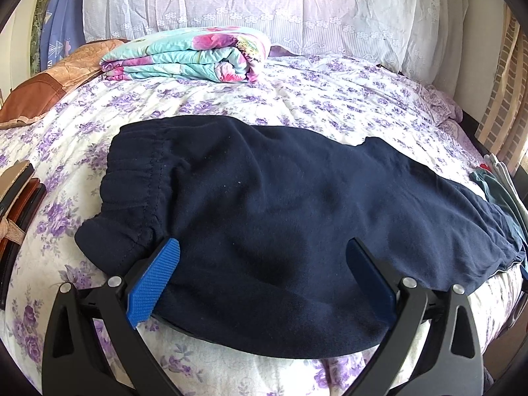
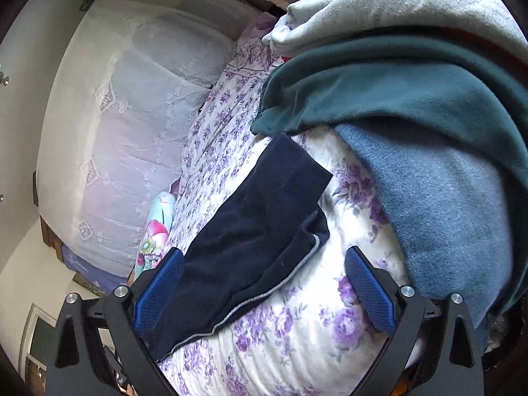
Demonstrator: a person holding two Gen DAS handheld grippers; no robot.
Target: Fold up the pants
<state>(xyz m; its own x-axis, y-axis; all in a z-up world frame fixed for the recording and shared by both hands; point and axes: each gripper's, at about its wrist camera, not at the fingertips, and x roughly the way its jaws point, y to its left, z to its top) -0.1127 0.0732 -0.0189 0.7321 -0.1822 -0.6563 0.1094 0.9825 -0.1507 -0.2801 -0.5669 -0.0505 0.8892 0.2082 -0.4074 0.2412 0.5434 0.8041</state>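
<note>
Dark navy pants (image 1: pixel 280 217) lie spread on the bed (image 1: pixel 297 99), on the purple-flowered sheet, waistband (image 1: pixel 138 178) w/ gathered elastic toward the left end, legs running off to the right. In the right wrist view the leg end (image 2: pixel 264 217) lies flat on the sheet, a thin grey trim along its hem edge.

Left gripper (image 1: pixel 264 277) sits at the near edge of the pants, just right of the waistband, fingers (image 1: pixel 155 283) spread wide w/ pants fabric lying between them; not clamped on anything. Right gripper (image 2: pixel 264 290) is by the leg end, fingers (image 2: pixel 369 290) also spread wide; left finger touches or overlaps the pants edge, right finger over bare sheet. Nothing gripped.

Beyond the leg end, a pile of clothes (image 2: pixel 412 115): grey-white piece on top, dark teal one under it, blue one lowest. Behind the pants, toward the headboard, a folded floral blanket (image 1: pixel 188 56) in pink & aqua. White lace cover (image 1: pixel 247 3) hangs behind it. Left of the waistband, a brown-orange cushion (image 1: pixel 49 89).
</note>
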